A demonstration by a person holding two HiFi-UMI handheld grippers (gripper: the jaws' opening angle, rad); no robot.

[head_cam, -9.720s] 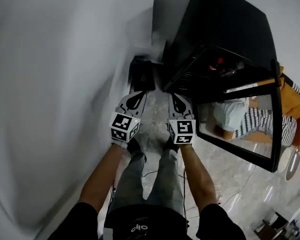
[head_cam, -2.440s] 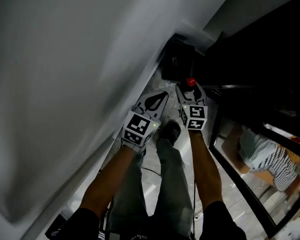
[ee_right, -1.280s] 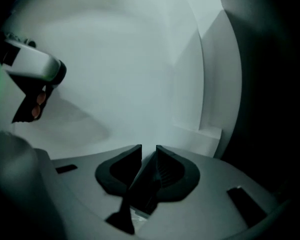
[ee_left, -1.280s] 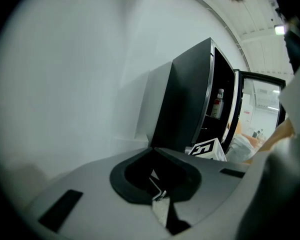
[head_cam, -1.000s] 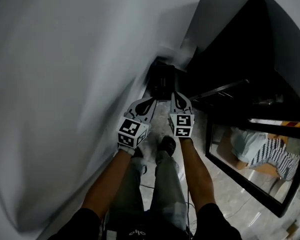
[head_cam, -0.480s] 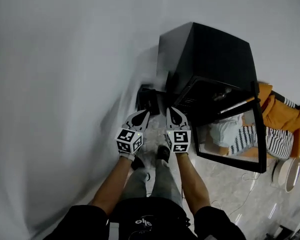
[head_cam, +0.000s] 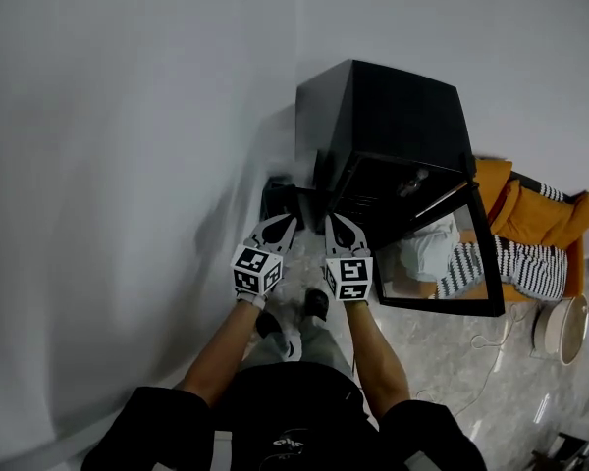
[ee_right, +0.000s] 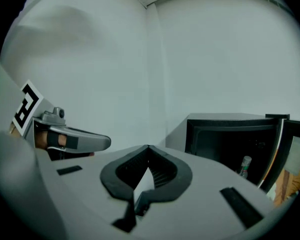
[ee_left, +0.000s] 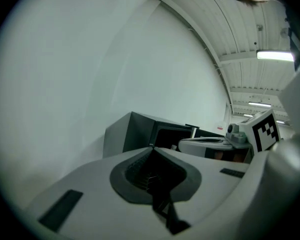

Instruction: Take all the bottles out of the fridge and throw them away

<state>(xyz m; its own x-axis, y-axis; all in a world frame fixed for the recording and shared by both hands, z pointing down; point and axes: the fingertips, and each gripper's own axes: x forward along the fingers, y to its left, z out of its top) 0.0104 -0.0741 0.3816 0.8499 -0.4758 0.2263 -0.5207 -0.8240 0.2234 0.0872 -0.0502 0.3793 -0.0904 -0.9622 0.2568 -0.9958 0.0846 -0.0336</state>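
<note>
The black fridge [head_cam: 383, 135] stands against the white wall with its glass door [head_cam: 442, 263] swung open. In the right gripper view a clear bottle [ee_right: 245, 166] with a pale cap stands inside the fridge [ee_right: 230, 139]. My left gripper [head_cam: 280, 226] and right gripper [head_cam: 336, 226] are held side by side in front of the fridge, above a black bin [head_cam: 280, 199] on the floor. Both are shut with nothing between their jaws. The left gripper [ee_left: 152, 148] points at the fridge's side [ee_left: 130, 134]. The right gripper [ee_right: 148, 146] points a little left of the fridge opening.
A white wall [head_cam: 128, 165] runs close along the left. Behind the open door lie orange cloth [head_cam: 530, 214] and striped fabric [head_cam: 530, 268]. A white round object [head_cam: 562, 327] and cables [head_cam: 491, 361] are on the tiled floor at right.
The red-capped bottle seen at the right gripper's tips over the bin earlier is gone from it. Both grippers have since risen, and the whole fridge is now in view.
</note>
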